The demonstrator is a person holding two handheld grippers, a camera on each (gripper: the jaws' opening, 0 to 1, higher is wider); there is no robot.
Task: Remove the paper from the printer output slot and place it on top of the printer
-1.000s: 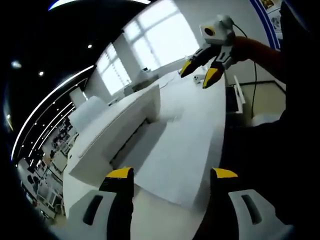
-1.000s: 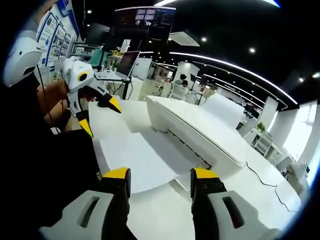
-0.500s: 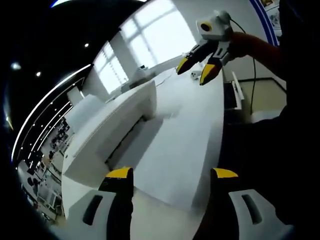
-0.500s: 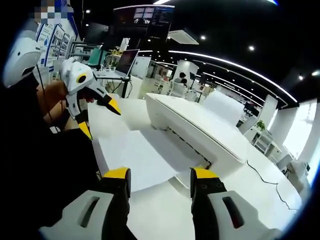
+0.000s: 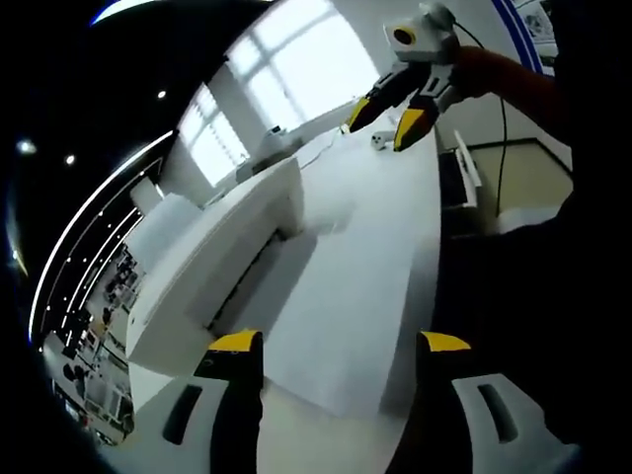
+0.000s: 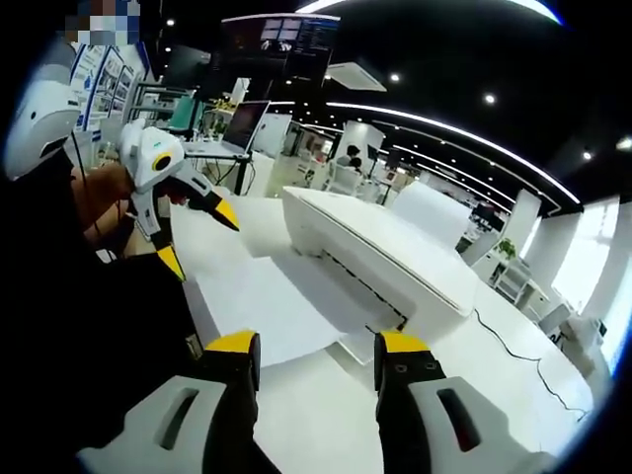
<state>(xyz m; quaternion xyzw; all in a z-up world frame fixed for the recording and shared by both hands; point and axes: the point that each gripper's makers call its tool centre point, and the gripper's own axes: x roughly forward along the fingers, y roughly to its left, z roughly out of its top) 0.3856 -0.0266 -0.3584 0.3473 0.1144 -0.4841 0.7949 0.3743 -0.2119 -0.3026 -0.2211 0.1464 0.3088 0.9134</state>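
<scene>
Left gripper view: left gripper (image 5: 336, 351) at the bottom edge, jaws apart, nothing between them; fingers are grey plastic with yellow tips. Just past the tips, the paper (image 5: 341, 296), a flat white matte sheet, lies on the output tray with its far edge in the output slot of the printer (image 5: 212, 262). Printer is a white, smooth, boxy plastic unit with a flat lid; no brand or label readable. It sits on a white table (image 5: 390, 197). Farther along the table, the right gripper (image 5: 385, 114) is held above the surface by a hand, jaws apart, empty, same yellow tips. Large bright windows (image 5: 296, 89) behind.

Right gripper view: right gripper (image 6: 311, 351) low in frame, jaws spread, holding nothing. Paper (image 6: 262, 306) is just beyond the tips, near edge overhanging the tray, far edge at the printer (image 6: 380, 252) slot. Left gripper (image 6: 197, 237) is up left, over the table beside the sheet, jaws open. Thin cable (image 6: 513, 346) trails from the printer across the table. Laptop (image 6: 247, 123) on a desk far back; posters (image 6: 104, 79) on the wall, text too small to read.
</scene>
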